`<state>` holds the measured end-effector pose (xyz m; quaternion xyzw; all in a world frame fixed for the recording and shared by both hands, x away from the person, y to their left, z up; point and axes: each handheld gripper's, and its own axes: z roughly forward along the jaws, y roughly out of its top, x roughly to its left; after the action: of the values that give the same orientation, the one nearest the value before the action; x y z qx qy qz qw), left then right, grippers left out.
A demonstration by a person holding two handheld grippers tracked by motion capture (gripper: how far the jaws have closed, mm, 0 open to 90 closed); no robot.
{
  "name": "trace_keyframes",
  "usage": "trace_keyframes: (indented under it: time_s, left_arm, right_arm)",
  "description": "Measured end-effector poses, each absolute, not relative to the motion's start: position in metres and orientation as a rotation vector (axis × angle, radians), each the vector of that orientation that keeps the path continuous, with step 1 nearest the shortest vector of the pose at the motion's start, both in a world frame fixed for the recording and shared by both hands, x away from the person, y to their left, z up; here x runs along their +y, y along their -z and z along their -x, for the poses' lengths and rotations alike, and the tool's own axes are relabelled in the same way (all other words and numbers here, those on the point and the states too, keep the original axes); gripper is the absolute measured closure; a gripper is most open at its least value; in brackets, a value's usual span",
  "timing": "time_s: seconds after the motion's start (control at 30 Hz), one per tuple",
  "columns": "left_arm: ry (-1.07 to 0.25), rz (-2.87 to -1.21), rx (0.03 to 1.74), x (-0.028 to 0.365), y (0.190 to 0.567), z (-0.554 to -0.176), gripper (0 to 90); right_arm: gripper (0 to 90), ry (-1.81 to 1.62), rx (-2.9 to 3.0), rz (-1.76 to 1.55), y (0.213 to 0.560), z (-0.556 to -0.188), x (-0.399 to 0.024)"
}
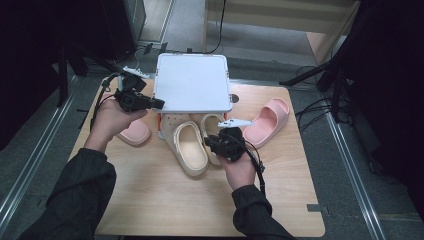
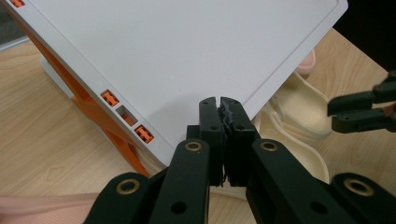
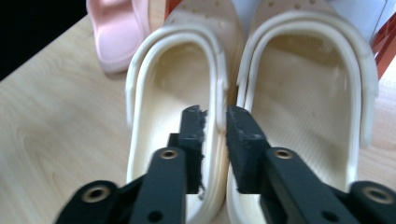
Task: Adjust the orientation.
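Item: white lid (image 1: 192, 82) of a box with orange fittings (image 2: 125, 116), standing at the far middle of the bench (image 1: 165, 200). It is serving as landmark for all entries below.

Left hand-held gripper (image 1: 156, 103): it is sitting at the lid's left front corner, and its jaws are pressing together on the lid's edge there. The left gripper view is showing the two pads (image 2: 209, 126) meeting over the white rim, with the lid tilting up off its orange base. The left hand (image 1: 111, 120) is resting just left of the lid.

Right hand-held gripper (image 1: 212, 145): it is hovering in front of the lid, above the pair of cream clogs. Its jaws are standing narrowly apart, straddling the inner side wall of the left clog without clearly pressing on it.

Left cream clog (image 1: 189, 147): it is lying in front of the lid, toe tucked under the lid's front edge.

Right cream clog (image 3: 306, 107): it is lying touching the first clog, also with its toe under the lid's front edge.

Pink slipper, first (image 1: 132, 132): it is lying in front of the lid's left corner, partly under the left hand.

Pink slipper, second (image 1: 270, 120): it is lying to the right of the lid, well apart from the first.
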<state>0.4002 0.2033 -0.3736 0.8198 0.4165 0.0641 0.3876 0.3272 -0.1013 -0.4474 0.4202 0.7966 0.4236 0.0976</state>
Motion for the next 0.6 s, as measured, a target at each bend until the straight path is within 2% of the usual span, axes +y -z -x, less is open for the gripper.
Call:
trace_keyframes:
  time_s: [0.17,0.6]
  left_arm:
    - [-0.164,-2.084,1.061,0.203,0.374,-0.400,87.8]
    - [-0.170,-2.085,1.064,0.203,0.374,-0.399,87.9]
  right_arm:
    - [86.2,-1.240,2.401,-1.189,0.456,-0.307,-0.104]
    - [90.0,-1.268,2.470,-1.129,0.490,-0.271,-0.100]
